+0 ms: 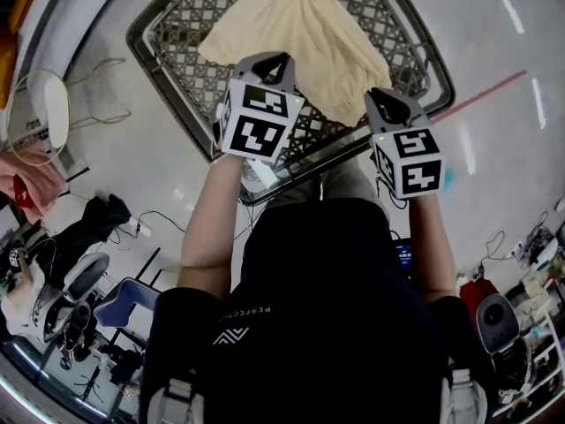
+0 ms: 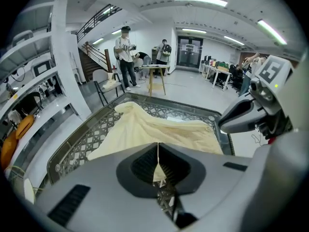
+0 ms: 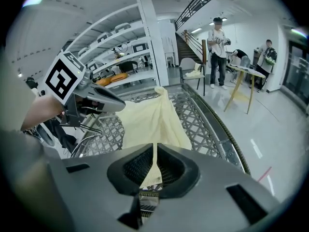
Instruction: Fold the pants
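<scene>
Left tongs (image 2: 158, 153) and right tongs (image 3: 154, 152) each clench the near edge of the pants (image 1: 305, 38) lying ahead.

Open white hall, glossy pale floor (image 1: 494, 69) with red line (image 1: 490, 95). Strip lights (image 2: 200, 0) overhead. Staircase (image 2: 94, 54) with black railing at back, white shelving (image 3: 116, 57) beside it. Tall wooden table (image 2: 157, 76), chair (image 2: 108, 86), glass double doors (image 2: 188, 52) at far end. Loose cables (image 1: 159, 219) on floor.

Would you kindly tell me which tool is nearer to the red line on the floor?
Right. The right tool is on the same side as the red line; the left tool is farther off, at the other corner of the pants.
</scene>
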`<state>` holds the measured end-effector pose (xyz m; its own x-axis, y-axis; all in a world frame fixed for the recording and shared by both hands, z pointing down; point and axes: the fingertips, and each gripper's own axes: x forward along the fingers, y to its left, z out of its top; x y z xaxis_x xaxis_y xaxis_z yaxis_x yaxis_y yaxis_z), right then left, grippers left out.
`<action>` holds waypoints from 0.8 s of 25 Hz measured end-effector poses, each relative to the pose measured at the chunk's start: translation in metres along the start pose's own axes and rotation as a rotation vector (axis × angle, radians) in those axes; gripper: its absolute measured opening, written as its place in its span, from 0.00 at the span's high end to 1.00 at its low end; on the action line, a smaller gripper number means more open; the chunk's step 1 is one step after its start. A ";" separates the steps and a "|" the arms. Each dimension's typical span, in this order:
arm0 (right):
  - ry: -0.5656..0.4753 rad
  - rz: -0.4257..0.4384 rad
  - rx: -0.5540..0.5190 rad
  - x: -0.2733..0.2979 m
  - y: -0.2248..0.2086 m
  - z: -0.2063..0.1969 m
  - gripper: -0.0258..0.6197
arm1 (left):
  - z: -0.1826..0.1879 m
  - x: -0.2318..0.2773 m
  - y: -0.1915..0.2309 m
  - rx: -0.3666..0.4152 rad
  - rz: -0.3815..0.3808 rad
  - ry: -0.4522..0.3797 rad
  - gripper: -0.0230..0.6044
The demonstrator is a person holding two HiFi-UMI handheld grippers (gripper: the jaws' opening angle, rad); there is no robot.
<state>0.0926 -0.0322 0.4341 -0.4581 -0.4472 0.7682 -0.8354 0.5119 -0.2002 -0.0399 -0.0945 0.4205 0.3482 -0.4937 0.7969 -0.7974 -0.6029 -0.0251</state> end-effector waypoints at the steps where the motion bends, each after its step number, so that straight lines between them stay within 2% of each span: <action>1: -0.004 -0.002 -0.003 -0.002 0.004 0.000 0.89 | -0.002 -0.005 -0.001 -0.009 0.004 -0.005 0.94; 6: -0.024 0.011 -0.006 -0.010 0.024 -0.003 0.89 | -0.021 -0.027 -0.013 -0.024 -0.007 -0.021 0.94; 10: -0.036 0.005 -0.013 -0.024 0.043 -0.004 0.89 | -0.030 -0.049 -0.028 0.013 -0.032 -0.044 0.94; 14: -0.039 -0.017 0.001 -0.038 0.064 -0.011 0.89 | -0.049 -0.069 -0.043 0.028 -0.066 -0.033 0.94; 20: -0.026 -0.013 0.019 -0.052 0.079 -0.028 0.89 | -0.065 -0.079 -0.065 -0.012 -0.111 -0.026 0.94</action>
<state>0.0586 0.0520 0.3952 -0.4544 -0.4731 0.7547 -0.8471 0.4917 -0.2018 -0.0474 0.0237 0.3986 0.4471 -0.4408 0.7783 -0.7589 -0.6475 0.0693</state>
